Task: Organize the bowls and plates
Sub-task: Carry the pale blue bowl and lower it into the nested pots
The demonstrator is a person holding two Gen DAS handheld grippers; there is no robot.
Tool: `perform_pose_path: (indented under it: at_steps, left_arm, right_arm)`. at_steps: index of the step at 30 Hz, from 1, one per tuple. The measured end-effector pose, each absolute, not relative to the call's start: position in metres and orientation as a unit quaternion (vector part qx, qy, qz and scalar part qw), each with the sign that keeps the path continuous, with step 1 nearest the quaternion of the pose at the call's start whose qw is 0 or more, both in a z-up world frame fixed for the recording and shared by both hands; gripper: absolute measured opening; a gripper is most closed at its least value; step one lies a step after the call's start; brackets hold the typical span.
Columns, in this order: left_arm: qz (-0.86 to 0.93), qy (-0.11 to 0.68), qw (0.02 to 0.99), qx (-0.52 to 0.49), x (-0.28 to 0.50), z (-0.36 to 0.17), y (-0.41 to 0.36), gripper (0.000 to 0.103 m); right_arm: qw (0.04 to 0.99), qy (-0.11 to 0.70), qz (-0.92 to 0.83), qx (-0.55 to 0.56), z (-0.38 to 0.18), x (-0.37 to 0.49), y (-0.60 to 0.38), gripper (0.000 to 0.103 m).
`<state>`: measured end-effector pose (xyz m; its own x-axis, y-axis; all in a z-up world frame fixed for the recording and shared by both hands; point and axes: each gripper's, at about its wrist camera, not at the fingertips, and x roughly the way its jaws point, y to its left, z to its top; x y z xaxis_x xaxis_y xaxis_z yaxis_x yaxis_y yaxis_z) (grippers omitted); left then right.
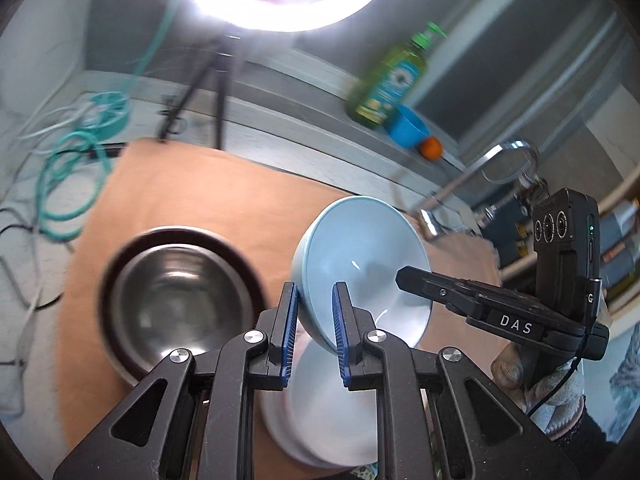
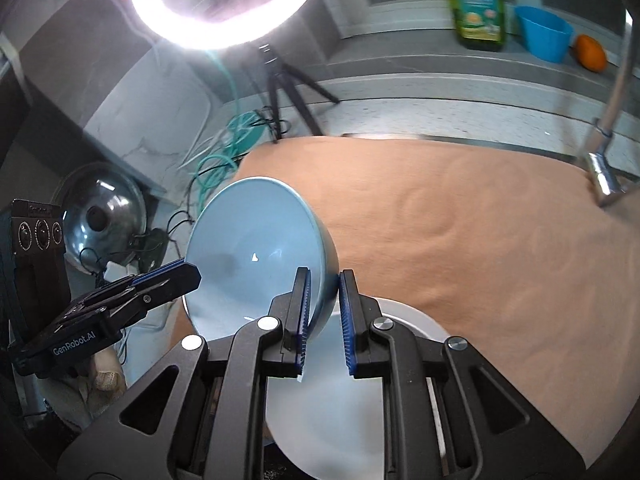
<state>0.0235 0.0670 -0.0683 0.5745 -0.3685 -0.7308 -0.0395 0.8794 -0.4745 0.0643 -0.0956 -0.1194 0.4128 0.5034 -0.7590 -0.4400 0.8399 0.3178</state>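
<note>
A light blue bowl (image 1: 360,264) is held tilted in the air over the orange cloth (image 1: 192,196). My left gripper (image 1: 315,320) is shut on its rim on one side. My right gripper (image 2: 323,312) is shut on the opposite rim; the bowl also shows in the right wrist view (image 2: 256,248). Each gripper shows in the other's view: the right one (image 1: 416,280) and the left one (image 2: 188,272). Below the bowl lies a stack of white plates (image 1: 320,404), also in the right wrist view (image 2: 332,412). A steel bowl (image 1: 176,292) sits inside a dark bowl at left.
A ring light on a tripod (image 2: 224,0) stands at the back. Teal cables (image 1: 72,184) lie to the left. A green bottle (image 1: 388,76), a blue cup (image 1: 408,126) and an orange (image 1: 431,148) stand on the ledge. A faucet (image 2: 600,160) rises at right. A steel lid (image 2: 104,216) leans at left.
</note>
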Motion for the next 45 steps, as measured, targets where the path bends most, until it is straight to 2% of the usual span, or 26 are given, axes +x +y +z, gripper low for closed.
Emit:
perform_pose_path:
  at_steps: [17, 32, 45]
  left_arm:
    - [-0.010, 0.451, 0.850, -0.274, -0.011, -0.085, 0.141, 0.016]
    - [0.007, 0.479, 0.833, -0.276, -0.008, -0.110, 0.152, 0.015]
    - [0.016, 0.476, 0.835, -0.274, -0.008, -0.110, 0.155, 0.015]
  right_arm:
    - [0.801, 0.498, 0.332, -0.023, -0.154, 0.072, 0.002, 0.015]
    - [0.792, 0.517, 0.321, -0.048, -0.178, 0.080, 0.019, 0.015]
    - [0.796, 0.515, 0.315, -0.044, -0.175, 0.082, 0.017, 0.018]
